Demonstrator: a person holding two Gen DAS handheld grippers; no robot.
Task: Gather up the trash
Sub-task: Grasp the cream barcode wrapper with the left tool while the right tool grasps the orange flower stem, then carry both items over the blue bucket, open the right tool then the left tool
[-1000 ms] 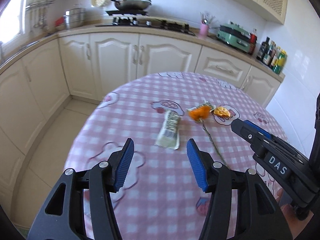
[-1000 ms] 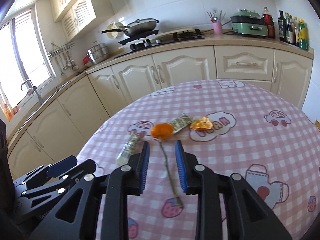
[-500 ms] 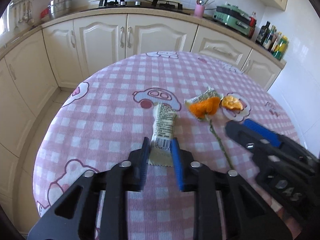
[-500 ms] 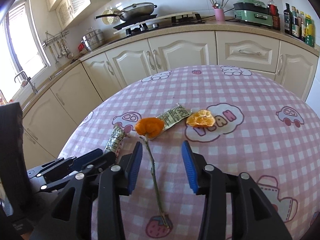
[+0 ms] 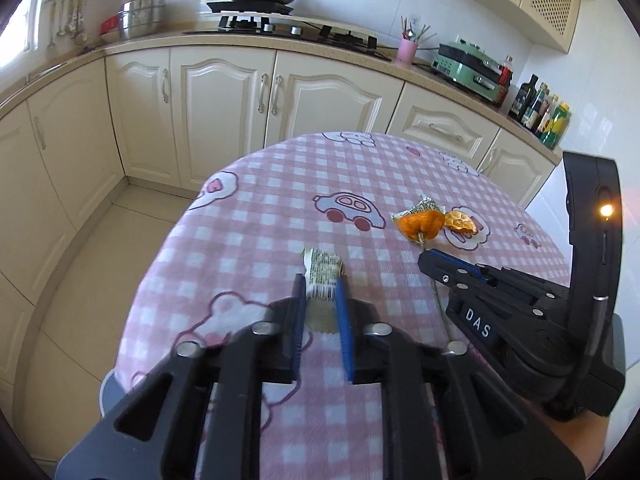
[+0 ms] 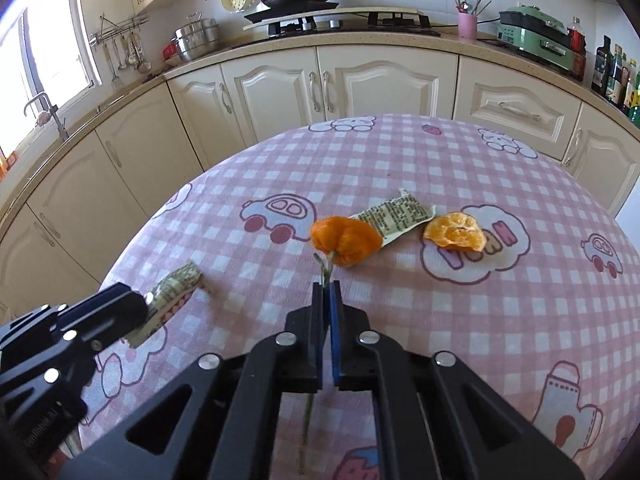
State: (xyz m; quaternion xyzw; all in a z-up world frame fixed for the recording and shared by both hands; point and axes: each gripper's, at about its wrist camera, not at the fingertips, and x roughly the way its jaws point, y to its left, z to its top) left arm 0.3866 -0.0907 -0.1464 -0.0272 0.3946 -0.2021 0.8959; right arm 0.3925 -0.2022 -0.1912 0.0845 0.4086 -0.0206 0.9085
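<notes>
My left gripper [image 5: 320, 284] is shut on a cream snack wrapper [image 5: 320, 276], held between the blue pads above the pink checked tablecloth [image 5: 272, 216]. The wrapper also shows in the right wrist view [image 6: 176, 288]. My right gripper [image 6: 328, 286] is shut on the thin green stem [image 6: 325, 270] of an orange flower [image 6: 344, 240], which rests on the cloth. A second printed wrapper [image 6: 396, 216] lies behind the flower, and a piece of orange peel [image 6: 454, 232] lies to its right.
The round table's far and left edges drop to a tiled floor [image 5: 96, 248]. Cream kitchen cabinets [image 6: 360, 80] and a counter with a stove, pots and bottles stand behind. The right gripper's body [image 5: 520, 312] sits close to the right of the left one.
My left gripper closed on the snack wrapper and lifted it back toward the table's near side. My right gripper closed on the flower stem.
</notes>
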